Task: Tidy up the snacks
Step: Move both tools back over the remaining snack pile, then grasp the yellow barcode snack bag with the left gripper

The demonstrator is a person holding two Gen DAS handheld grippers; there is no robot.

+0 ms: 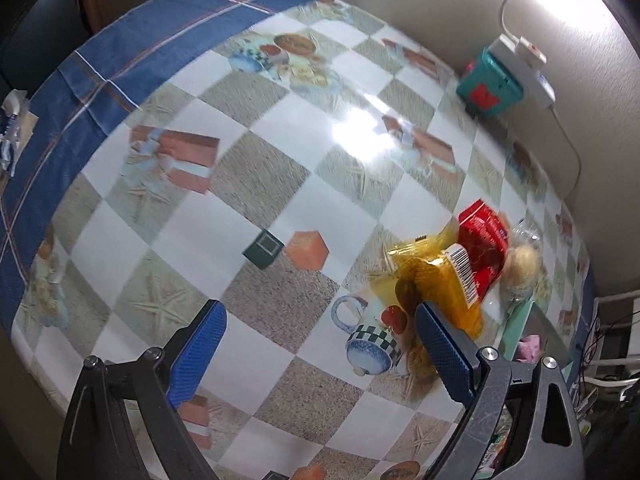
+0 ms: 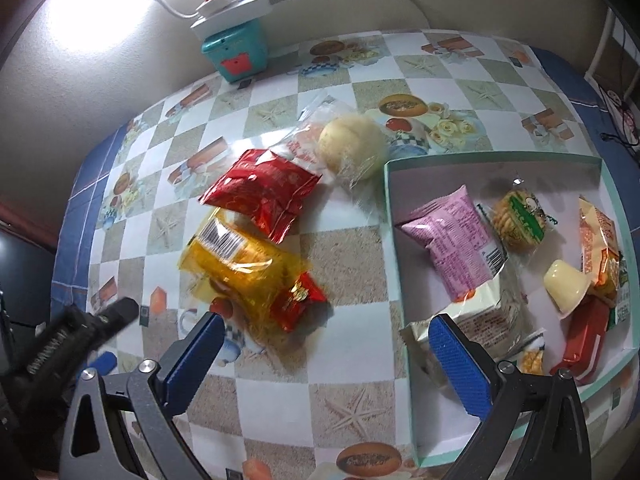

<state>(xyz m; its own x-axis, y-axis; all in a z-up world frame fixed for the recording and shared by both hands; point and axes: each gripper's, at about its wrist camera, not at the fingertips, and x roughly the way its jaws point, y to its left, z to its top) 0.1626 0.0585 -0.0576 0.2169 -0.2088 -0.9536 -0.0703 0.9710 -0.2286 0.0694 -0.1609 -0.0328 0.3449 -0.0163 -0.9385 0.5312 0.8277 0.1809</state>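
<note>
A yellow snack packet [image 2: 244, 276] lies on the table next to a red packet [image 2: 264, 194] and a wrapped pale bun [image 2: 352, 146]. To their right stands a shallow mint-edged box [image 2: 612, 184] holding a pink packet [image 2: 456, 240], a cracker pack [image 2: 520, 218], a jelly cup [image 2: 564, 286] and other snacks. My right gripper [image 2: 328, 334] hovers open over the bare tablecloth between the yellow packet and the box. My left gripper [image 1: 320, 332] is open above the table; its right finger [image 1: 440, 344] overlaps the yellow packet [image 1: 444, 280], with the red packet [image 1: 482, 242] beyond.
A teal box [image 2: 236, 52] with a white power strip [image 2: 236, 6] on top stands at the wall. The left gripper's dark body [image 2: 76, 336] shows at the lower left of the right wrist view. The table's blue cloth edge [image 1: 80, 92] runs along the left.
</note>
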